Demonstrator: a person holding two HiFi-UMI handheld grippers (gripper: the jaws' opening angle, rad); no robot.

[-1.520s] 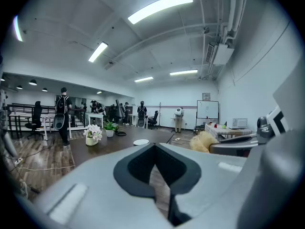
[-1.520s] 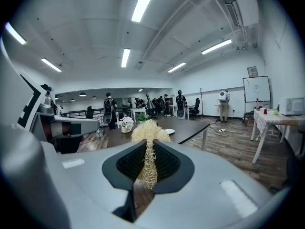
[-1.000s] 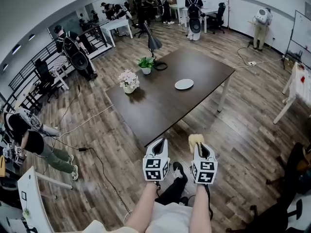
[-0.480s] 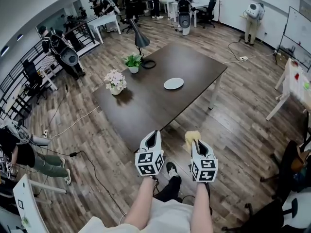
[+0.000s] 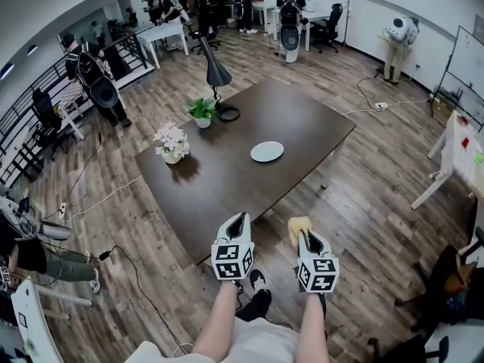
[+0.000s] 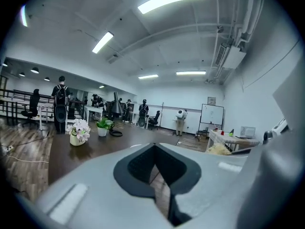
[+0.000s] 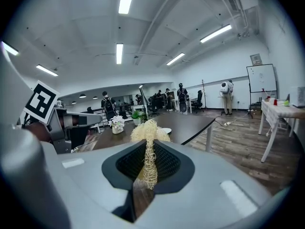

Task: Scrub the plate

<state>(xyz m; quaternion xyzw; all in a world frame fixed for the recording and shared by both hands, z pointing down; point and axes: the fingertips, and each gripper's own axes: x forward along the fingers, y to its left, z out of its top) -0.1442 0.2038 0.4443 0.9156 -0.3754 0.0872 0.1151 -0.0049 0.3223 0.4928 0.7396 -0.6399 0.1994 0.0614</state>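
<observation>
Nothing of the scrubbing is begun yet — the right gripper (image 5: pixel 305 237) clamps a pale fibrous scrubber (image 5: pixel 299 224), the left gripper (image 5: pixel 239 219) is pressed closed on nothing, and the plate (image 5: pixel 267 151) lies well apart on the dark table (image 5: pixel 219 180) ahead.

White round plate (image 5: pixel 267 151) flat on dark table (image 5: pixel 227 184), mid-right. Pale yellow fibrous scrubber (image 7: pixel 149 130) upright, pinched in right gripper (image 7: pixel 148 149).

Head view steeply down, gripper views level, sharing table (image 5: pixel 291 112)
</observation>
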